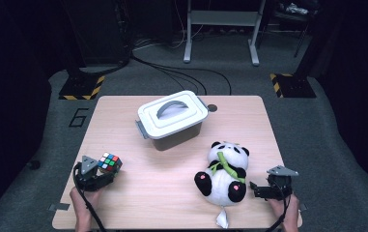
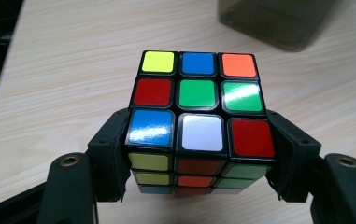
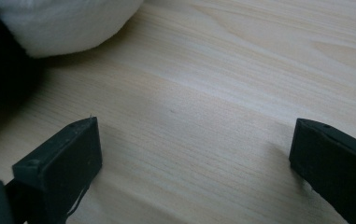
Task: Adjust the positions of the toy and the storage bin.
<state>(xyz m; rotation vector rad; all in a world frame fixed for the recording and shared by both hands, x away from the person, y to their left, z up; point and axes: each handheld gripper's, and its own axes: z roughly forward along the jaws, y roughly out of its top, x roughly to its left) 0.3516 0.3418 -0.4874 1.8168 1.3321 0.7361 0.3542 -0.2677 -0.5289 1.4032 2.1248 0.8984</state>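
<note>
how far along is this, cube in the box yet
Not yet. Done: the left gripper has its jaws clamped on the sides of the puzzle cube, near the table's front left corner. In hand: carrying the cube. Left: the storage box has its lid on, the toy panda lies untouched, and the right gripper waits open beside it.

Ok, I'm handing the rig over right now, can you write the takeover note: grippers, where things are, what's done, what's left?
Left gripper: shut on the multicoloured plastic puzzle cube, near the left front of the light wooden table.
Right gripper: open, nothing between its jaws, low over the table beside the black-and-white plush panda.
White-lidded grey plastic storage box: mid-table at the back, lid on.
Done: cube gripped.
Left, probably: open the box and stow the cube; the panda lies untouched on its back.
</note>
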